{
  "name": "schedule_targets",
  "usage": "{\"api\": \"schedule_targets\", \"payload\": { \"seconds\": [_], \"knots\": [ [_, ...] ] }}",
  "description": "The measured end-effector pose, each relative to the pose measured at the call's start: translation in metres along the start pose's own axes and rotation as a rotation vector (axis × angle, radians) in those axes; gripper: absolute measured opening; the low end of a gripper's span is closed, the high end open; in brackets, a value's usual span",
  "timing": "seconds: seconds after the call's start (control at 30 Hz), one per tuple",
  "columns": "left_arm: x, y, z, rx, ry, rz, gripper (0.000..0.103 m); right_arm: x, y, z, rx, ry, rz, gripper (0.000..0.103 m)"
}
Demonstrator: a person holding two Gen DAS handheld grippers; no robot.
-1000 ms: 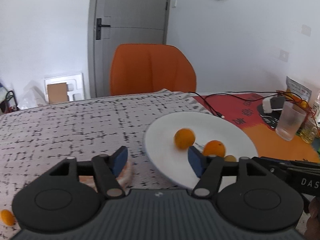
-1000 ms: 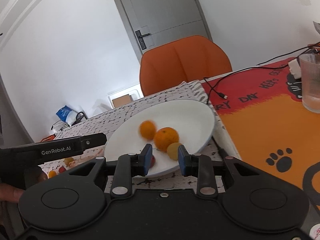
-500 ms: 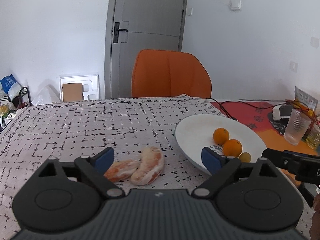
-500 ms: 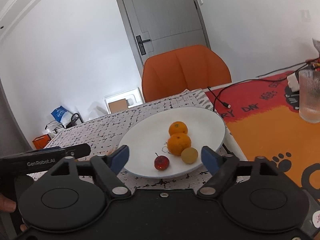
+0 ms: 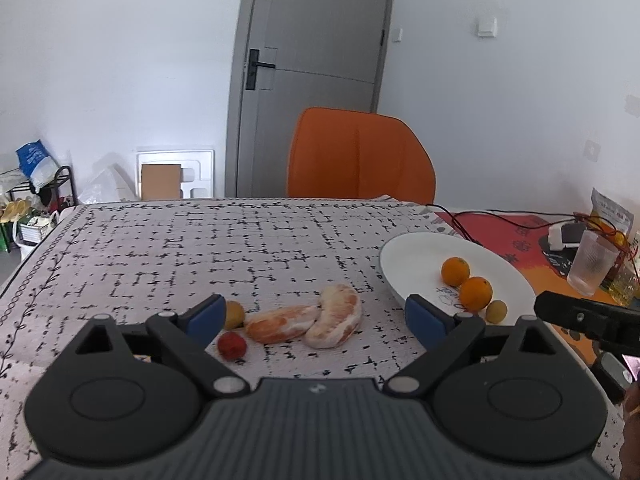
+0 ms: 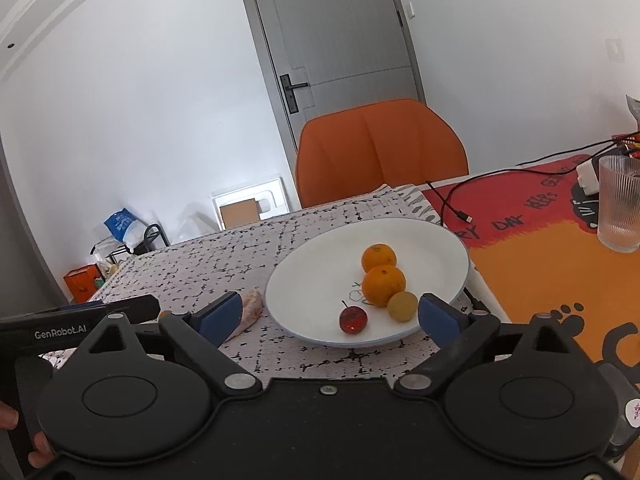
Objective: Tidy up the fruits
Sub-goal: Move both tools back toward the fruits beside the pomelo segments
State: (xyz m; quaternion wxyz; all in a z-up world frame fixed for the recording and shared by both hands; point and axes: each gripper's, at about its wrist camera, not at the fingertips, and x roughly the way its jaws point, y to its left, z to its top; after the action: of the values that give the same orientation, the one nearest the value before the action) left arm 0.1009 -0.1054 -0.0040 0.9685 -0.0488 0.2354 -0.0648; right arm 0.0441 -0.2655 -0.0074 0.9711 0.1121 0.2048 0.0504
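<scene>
- Both tools were spread wide and empty: my left tool (image 5: pixel 314 316) hung low over the desk (image 5: pixel 160 248), my right tool (image 6: pixel 330 316) just short of the plate (image 6: pixel 320 248).
- I judged the left one was placed that way to take the loose fruit next, since its pads framed the pieces on the cloth.
- Two peeled segments (image 5: pixel 304 322) lay touching each other between those pads, pale orange with white pith, soft-looking and likely to bruise under a hard pinch.
- A small red fruit (image 5: pixel 231 345) and a yellowish one (image 5: pixel 234 314) sat just beside the left pad, off the plate.
- On the plate, two oranges (image 6: pixel 382 272) touched in a line, with a yellow fruit (image 6: pixel 402 306) against the nearer one and a stemmed red fruit (image 6: pixel 353 319) near the rim.
- I judged the sorting about half done.
- A glass (image 6: pixel 618 204) stood well apart on the orange mat.
</scene>
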Motion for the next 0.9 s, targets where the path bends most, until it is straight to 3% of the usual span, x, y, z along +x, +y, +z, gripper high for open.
{"api": "schedule_targets", "payload": {
  "seconds": [0.43, 0.9],
  "knots": [
    [-0.027, 0.013, -0.002, -0.016, -0.026, -0.007, 0.1, -0.018, 0.016, -0.002, -0.034, -0.016, 0.013, 0.103],
    [-0.04, 0.036, -0.01, -0.055, -0.025, 0.025, 0.1, -0.016, 0.025, -0.004, -0.036, 0.0, 0.042, 0.103]
  ]
}}
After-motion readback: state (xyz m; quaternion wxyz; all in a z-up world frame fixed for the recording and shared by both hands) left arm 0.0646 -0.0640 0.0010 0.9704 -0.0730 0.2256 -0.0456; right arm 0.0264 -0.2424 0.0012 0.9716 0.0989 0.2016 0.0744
